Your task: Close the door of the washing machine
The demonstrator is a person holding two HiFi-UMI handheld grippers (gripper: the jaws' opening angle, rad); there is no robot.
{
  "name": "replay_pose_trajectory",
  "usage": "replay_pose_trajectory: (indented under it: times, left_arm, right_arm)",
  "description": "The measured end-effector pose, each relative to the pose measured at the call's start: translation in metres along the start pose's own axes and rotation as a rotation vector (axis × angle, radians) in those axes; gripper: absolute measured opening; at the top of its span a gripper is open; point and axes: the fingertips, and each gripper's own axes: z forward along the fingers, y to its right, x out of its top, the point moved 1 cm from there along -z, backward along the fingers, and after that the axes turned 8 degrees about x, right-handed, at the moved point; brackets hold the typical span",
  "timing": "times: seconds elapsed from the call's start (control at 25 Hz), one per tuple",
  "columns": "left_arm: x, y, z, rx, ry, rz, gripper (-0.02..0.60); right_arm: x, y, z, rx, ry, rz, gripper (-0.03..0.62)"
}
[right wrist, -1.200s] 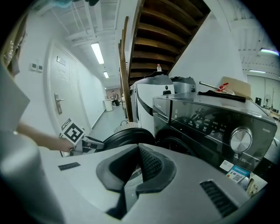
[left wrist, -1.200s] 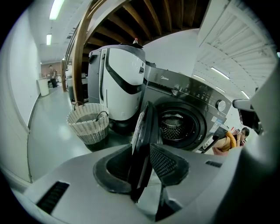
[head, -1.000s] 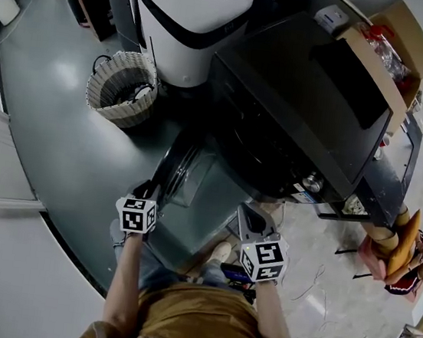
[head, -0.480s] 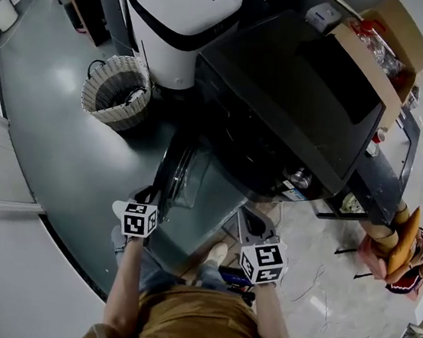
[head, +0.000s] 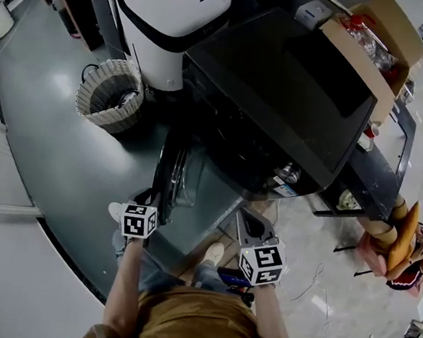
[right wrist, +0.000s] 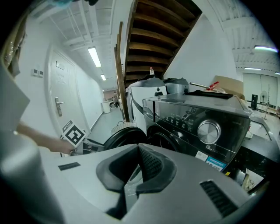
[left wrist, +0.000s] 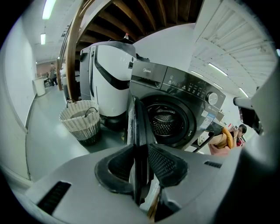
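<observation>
Round black-rimmed glass door (left wrist: 136, 120) of black front-loading washing machine (left wrist: 192, 94): swung wide open, rim pinched in left tongs (left wrist: 141, 151), jaws just closing on it. Right tongs (right wrist: 138, 151) together, empty. Grasp seemingly done; next, swing firmly shut until latched.

The open door (head: 167, 166) juts out from the washing machine (head: 284, 89) and splits the space. The grey floor (head: 51, 151) on its left lies free up to the wicker basket (head: 106, 121). The drum mouth (left wrist: 168, 122) on its right stands unblocked.
</observation>
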Motion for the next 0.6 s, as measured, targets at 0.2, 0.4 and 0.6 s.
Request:
replay_pose_trajectory:
  times: [0.2, 0.4, 0.6]
  left_arm:
    - [0.0, 0.013, 0.001, 0.001, 0.001, 0.0, 0.118]
    - [-0.001, 0.028, 0.002, -0.005, -0.004, -0.002, 0.118]
    - [-0.001, 0.045, 0.004, -0.033, -0.012, -0.002, 0.118]
  right_arm:
    - [-0.006, 0.009, -0.013, -0.009, 0.002, 0.004, 0.014]
    - [-0.01, 0.018, -0.024, -0.016, 0.007, 0.012, 0.014]
    - [-0.01, 0.028, -0.033, -0.038, 0.02, 0.023, 0.013]
